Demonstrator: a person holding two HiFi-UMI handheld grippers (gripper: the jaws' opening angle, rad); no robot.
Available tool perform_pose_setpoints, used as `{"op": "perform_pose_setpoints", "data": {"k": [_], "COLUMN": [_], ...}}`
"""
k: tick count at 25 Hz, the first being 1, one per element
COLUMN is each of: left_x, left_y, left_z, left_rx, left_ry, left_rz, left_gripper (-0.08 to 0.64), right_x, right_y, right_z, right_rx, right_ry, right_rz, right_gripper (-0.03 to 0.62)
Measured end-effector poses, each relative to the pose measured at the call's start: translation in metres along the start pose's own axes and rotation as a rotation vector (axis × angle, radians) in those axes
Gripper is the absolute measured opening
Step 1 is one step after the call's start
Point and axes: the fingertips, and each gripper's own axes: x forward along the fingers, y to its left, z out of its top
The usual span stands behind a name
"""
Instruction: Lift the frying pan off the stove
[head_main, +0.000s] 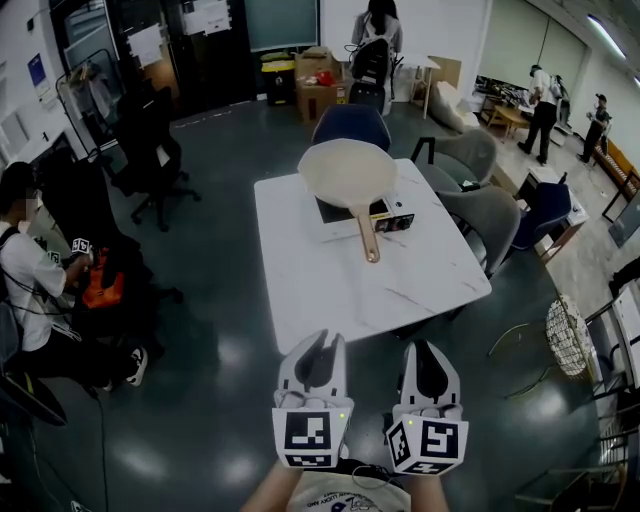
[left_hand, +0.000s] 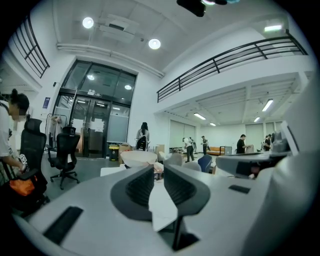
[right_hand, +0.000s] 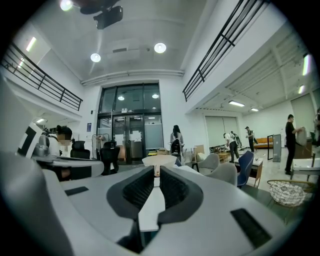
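The cream frying pan (head_main: 348, 172) rests on a small black stove (head_main: 395, 215) at the far side of the white table (head_main: 320, 290). Its tan handle (head_main: 368, 235) points toward me. Both grippers hang side by side in the air short of the table's near edge, well away from the pan. My left gripper (head_main: 322, 342) is shut and empty, and so is my right gripper (head_main: 428, 350). The left gripper view looks past its closed gripper (left_hand: 159, 172) to the pan (left_hand: 138, 158) in the distance. In the right gripper view the pan (right_hand: 160, 161) sits straight ahead of the gripper (right_hand: 157, 172).
Grey and blue chairs (head_main: 480, 210) stand at the table's right and far sides. A seated person (head_main: 30, 290) and black office chairs (head_main: 150, 150) are at the left. Cardboard boxes (head_main: 318, 85) and standing people fill the back. A wire basket (head_main: 570, 335) sits on the floor at right.
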Motion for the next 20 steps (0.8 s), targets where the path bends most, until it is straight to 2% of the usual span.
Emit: {"op": "perform_pose_setpoints", "data": {"k": [20], "left_x": [0.129], "left_y": [0.043], "left_z": [0.014], "left_rx": [-0.011], "left_ry": [0.011], "left_rz": [-0.034], "left_gripper": [0.069], "right_x": [0.133], "right_y": [-0.016], "right_z": [0.012], "right_rx": [-0.005], "right_ry": [0.007], "right_rz": [-0.014], "right_gripper": [0.044]}}
